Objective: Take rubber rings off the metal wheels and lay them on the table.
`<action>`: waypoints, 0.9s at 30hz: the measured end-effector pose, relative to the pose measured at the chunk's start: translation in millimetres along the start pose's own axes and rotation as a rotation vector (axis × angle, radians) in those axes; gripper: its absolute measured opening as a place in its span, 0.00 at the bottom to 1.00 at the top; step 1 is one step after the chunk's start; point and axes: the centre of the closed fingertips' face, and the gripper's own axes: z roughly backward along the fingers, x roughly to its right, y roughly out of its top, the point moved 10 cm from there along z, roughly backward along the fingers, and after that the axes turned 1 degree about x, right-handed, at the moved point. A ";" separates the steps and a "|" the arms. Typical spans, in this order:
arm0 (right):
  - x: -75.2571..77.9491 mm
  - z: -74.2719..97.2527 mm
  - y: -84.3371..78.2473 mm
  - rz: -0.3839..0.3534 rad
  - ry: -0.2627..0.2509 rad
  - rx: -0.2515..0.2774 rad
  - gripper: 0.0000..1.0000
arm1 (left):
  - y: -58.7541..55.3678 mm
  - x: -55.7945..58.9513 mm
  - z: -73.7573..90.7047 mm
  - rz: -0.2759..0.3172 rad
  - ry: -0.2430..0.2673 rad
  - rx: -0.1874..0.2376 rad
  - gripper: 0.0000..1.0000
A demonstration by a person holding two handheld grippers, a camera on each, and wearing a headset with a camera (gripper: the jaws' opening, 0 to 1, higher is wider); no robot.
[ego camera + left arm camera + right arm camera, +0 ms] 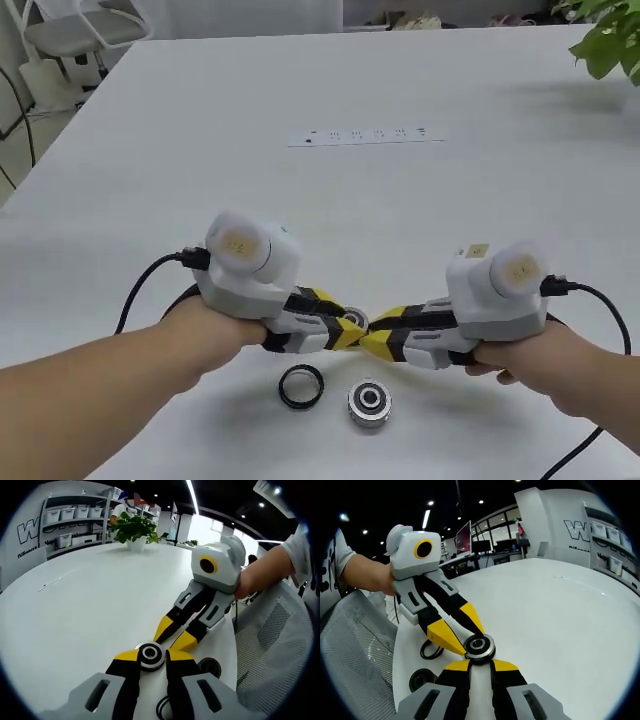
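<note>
Held wheel [150,655]: silver hub, black rubber band around it; hanging above the table [420,200] between both tools.
Left gripper [152,656]: clamping the held wheel's sides.
Right gripper [480,664]: jaws narrowly parted, tips touching its rim; grip unclear.
Count: two wheels, the second wheel [370,403] lying on the table; one loose ring [301,386] lying just beside it.

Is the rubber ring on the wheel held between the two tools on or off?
On. A black band wraps the wheel clamped in the left tool; the right tool touches its rim.

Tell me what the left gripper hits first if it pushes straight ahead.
The metal wheel between its jaws; right behind that, probably the right gripper, whose tips seem to touch the wheel.
</note>
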 end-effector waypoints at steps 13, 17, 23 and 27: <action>0.2 0.0 -0.2 0.004 -0.001 0.009 0.12 | 0.8 2.3 -3.8 -0.132 0.053 -0.026 0.08; -0.9 -0.1 -0.2 0.011 -0.005 0.011 0.12 | -0.4 4.7 -3.0 -0.133 0.075 -0.012 0.07; -0.6 0.2 -0.5 0.008 -0.007 0.010 0.11 | -1.2 5.7 -3.3 -0.133 0.086 -0.004 0.07; -1.4 0.5 -0.6 0.002 -0.013 0.007 0.11 | -0.9 6.0 -3.4 -0.134 0.091 -0.005 0.07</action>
